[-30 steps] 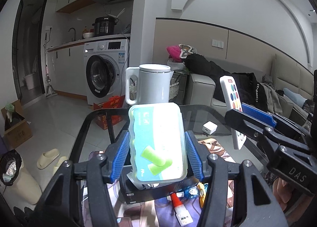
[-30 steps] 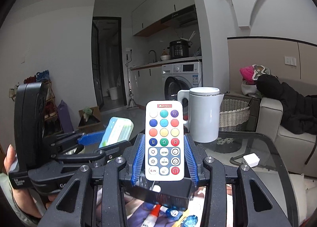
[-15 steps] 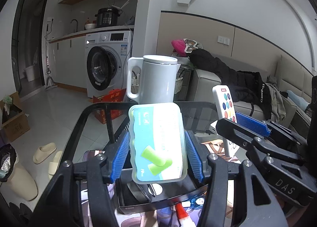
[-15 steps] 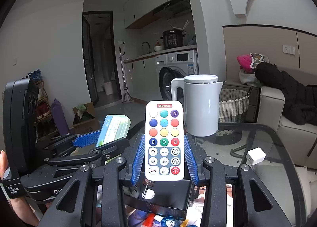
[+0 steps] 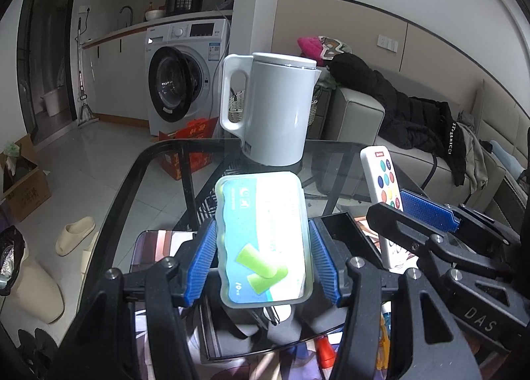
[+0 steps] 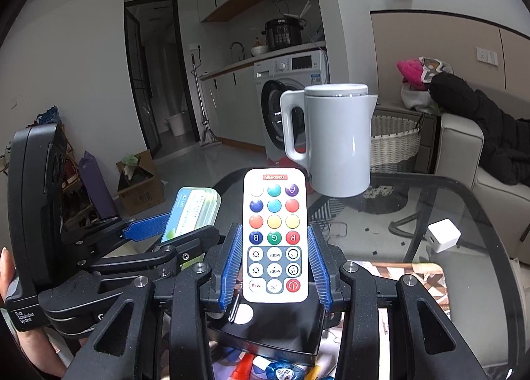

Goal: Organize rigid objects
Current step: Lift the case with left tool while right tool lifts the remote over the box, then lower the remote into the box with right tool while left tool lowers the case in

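Your left gripper [image 5: 263,262] squeezes a clear earplug box [image 5: 263,241] between its two blue pads, closed just as wide as the box, and holds it up off the glass table [image 5: 155,161]. Your right gripper [image 6: 275,267] does the same with a white remote [image 6: 274,236], pinching its long sides so the colored buttons face the camera. I think you hold each thing by its flat sides because they are hard and will not squash, and a side grip keeps them from slipping. Both things stand up tall between the pads, likely so you can lower them into the black tray [image 6: 265,333] that sits right under both grippers. The two grippers hover close together, side by side, above that tray. Past the tips of both grippers stands a white kettle [image 5: 270,108], and off to the right of your right gripper a small white charger [image 6: 444,236] sits on the glass. Some things are hard to see. The tray is mostly hidden by the grippers and the things they hold, so you cannot tell how much room is inside it. Small colorful items [image 6: 275,368] peek out below the tray, but they are cut off and too hidden to name. The box's lower end is covered too.
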Demonstrator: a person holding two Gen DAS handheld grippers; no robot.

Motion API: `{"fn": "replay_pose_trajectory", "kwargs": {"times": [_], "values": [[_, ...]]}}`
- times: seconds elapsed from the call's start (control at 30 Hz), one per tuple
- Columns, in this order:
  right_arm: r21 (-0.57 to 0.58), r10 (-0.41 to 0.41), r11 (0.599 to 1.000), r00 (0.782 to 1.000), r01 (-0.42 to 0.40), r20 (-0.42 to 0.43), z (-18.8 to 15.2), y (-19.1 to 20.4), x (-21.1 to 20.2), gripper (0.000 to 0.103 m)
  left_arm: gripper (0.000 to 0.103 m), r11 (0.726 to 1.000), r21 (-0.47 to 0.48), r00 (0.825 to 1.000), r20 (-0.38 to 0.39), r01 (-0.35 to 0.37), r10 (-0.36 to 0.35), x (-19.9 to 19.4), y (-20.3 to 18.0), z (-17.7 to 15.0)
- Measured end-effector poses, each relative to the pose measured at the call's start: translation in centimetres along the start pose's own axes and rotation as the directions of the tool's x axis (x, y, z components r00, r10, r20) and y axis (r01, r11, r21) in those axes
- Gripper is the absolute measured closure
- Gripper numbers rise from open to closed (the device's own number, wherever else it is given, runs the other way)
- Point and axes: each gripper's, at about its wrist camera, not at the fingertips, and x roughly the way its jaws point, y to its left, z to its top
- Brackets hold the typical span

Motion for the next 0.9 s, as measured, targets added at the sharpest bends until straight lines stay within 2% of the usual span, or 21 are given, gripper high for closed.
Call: {"fn": "replay_pose_trajectory", "kwargs": {"times": [0.1,0.27,0.5,0.67,0.9], "values": [[0.006,0.001,1.0,1.0,0.0,-0.028,-0.4,-0.1,0.8,0.064,0.048,1.0,0.004,1.0,-0.025,-0.006,0.006,0.8,0.2,0.0],[0.009,-0.006,1.0,0.996,0.007,-0.091,-1.0,-0.3,2.3,0.064,0.048,1.0,0.002,0.993,-0.116,-0.016,0.016,2.5,0.4,-0.6],[0.011,-0.024,1.0,0.975,0.027,-0.222,-2.4,-0.9,4.7,0.064,0.048,1.0,0.004,0.975,-0.222,-0.029,0.029,4.3,0.6,-1.5],[0.036,-0.006,0.999,0.955,0.018,-0.297,-3.4,-1.4,5.8,0.064,0.048,0.999,0.025,0.972,-0.233,-0.032,0.037,4.5,0.4,-1.5],[-0.001,-0.008,1.0,0.954,0.008,-0.3,-3.6,-1.1,5.8,0.064,0.048,0.999,0.038,0.972,-0.229,-0.034,0.042,4.4,0.4,-1.6]]}}
